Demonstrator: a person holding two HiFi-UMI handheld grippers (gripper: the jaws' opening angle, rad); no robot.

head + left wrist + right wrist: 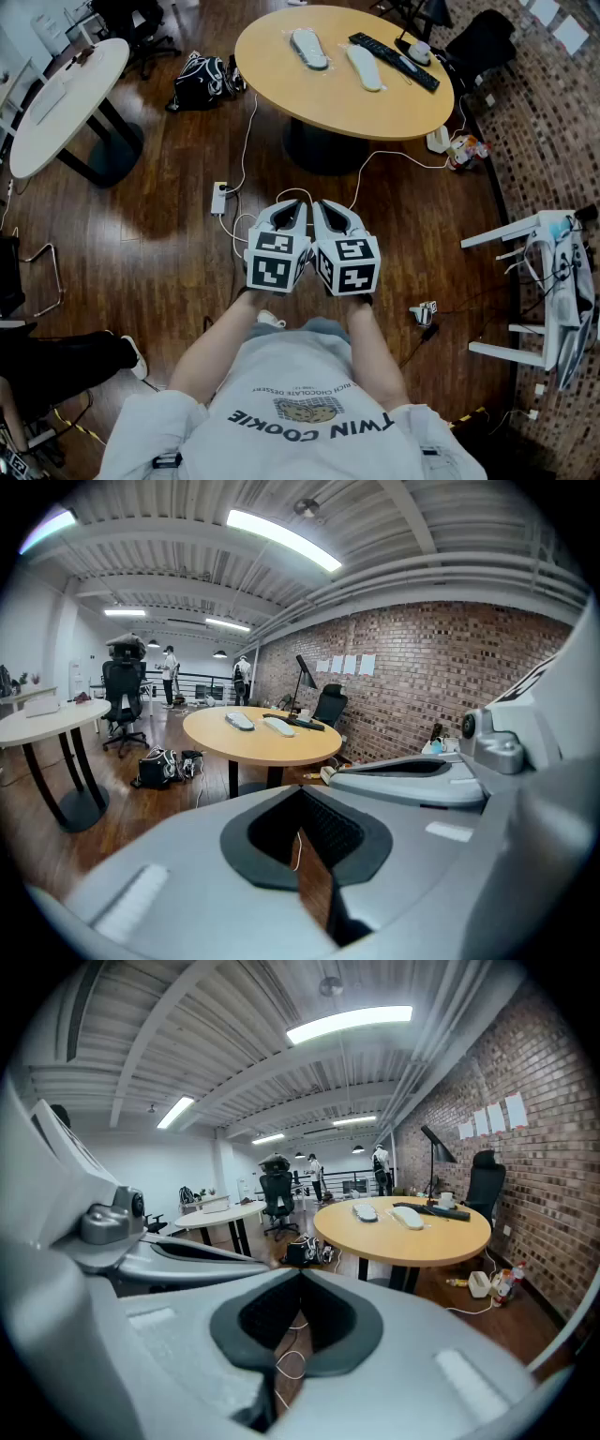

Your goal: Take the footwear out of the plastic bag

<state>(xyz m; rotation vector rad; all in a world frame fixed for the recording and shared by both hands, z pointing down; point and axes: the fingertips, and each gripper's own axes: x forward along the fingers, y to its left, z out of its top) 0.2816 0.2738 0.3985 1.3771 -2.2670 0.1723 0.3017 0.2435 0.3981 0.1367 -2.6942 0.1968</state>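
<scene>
while both grippers hang side by side at chest, no step under way; started or finished, cannot tell. left gripper (292, 210) jaws together, empty; right gripper (331, 210) same. two white slippers (309, 47) on table (281, 66), well ahead, untouched; bag not made out.

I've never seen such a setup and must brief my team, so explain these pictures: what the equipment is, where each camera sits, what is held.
No robot here: a standing person holds a grey two-jaw tool in each hand, the left tool and the right tool, each carrying a black-and-white marker cube. The head view looks down from the person's head. The other two views look along each tool's jaws. Both tools are shut and hold nothing. Ahead stands a round tan wooden table with two pale oblong items and a long black bar on it, too far off to identify.
</scene>
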